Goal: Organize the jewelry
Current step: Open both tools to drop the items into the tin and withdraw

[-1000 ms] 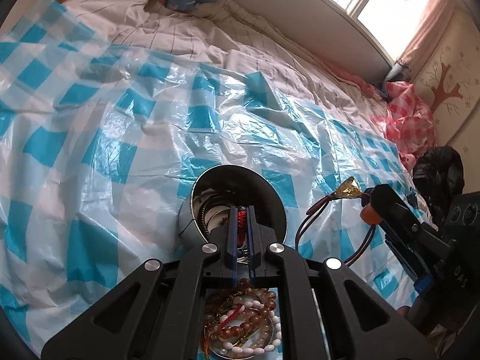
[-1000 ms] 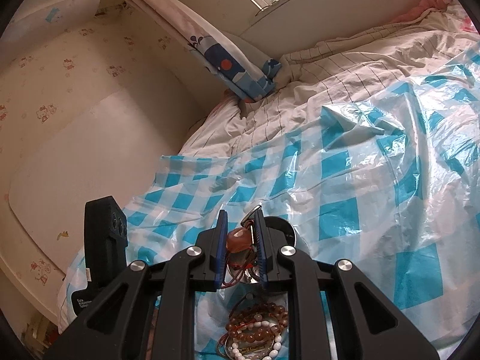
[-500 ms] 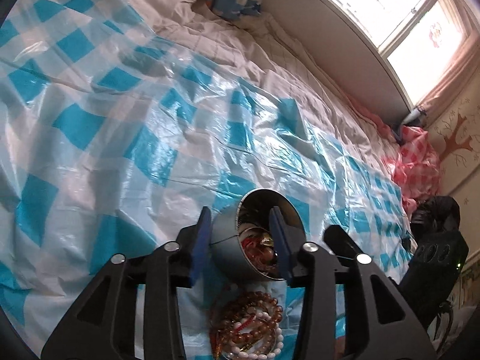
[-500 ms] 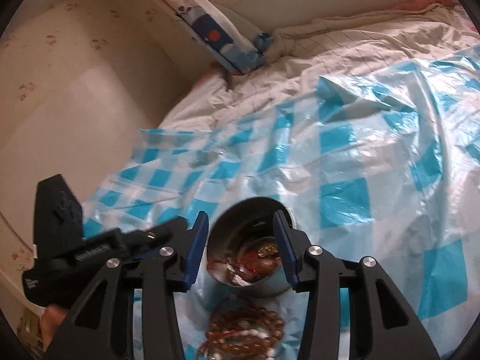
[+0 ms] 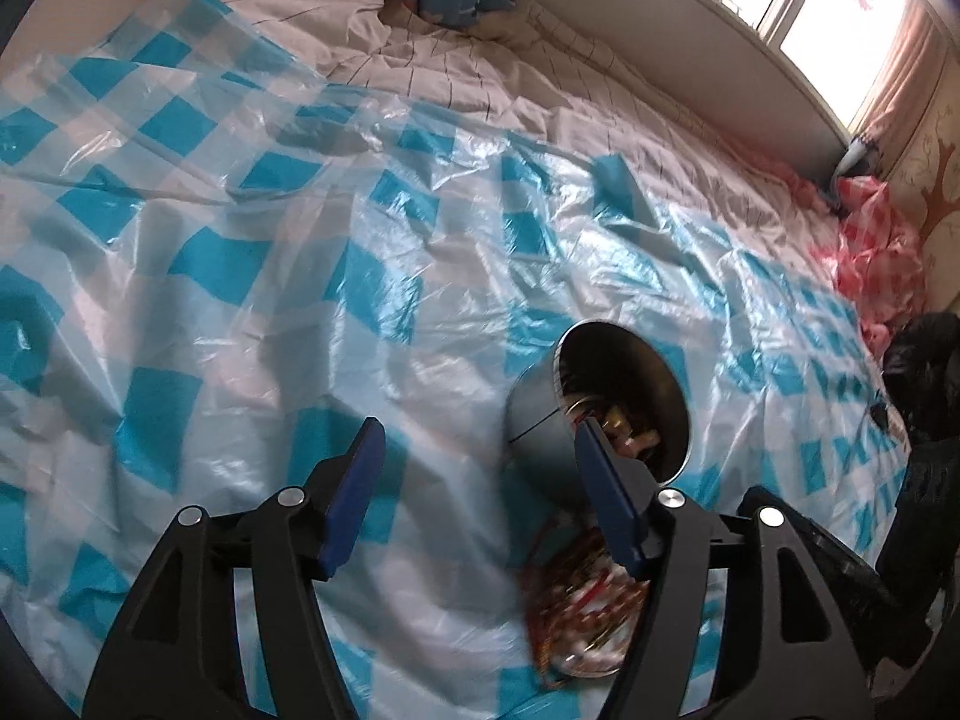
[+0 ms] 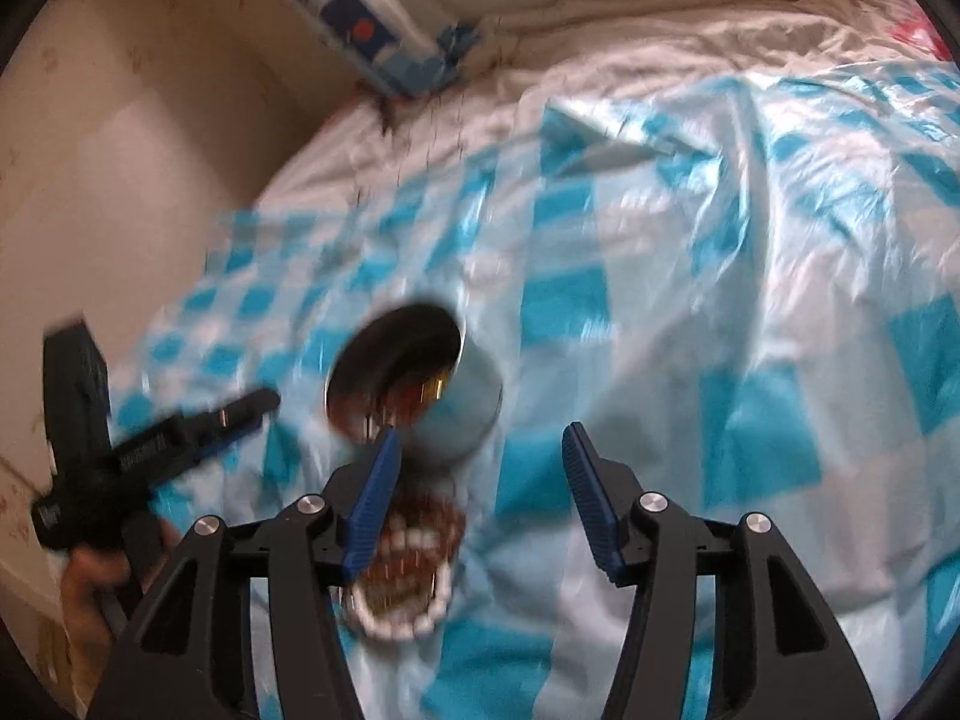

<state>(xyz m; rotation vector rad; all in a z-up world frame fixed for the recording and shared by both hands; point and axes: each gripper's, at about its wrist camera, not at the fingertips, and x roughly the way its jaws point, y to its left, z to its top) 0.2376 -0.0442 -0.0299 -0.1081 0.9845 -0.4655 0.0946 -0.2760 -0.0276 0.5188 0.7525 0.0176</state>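
Both tongs have just been opening; nothing sits between either pair. Left tongs (image 5: 474,492) gape over bare checked sheet (image 5: 240,276) on the bed, tin cup (image 5: 600,414) just right of them, tilted, jewelry already inside. Right tongs (image 6: 477,492) likewise empty, cup ahead-left. Bead bracelets (image 6: 408,570) still piled below the cup: partly done, that heap remains.

Black claw (image 5: 474,468), blue ribbed pads (image 6: 591,495)

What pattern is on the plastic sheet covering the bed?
Blue-and-white checks on the plastic sheet, clearest in the left wrist view.
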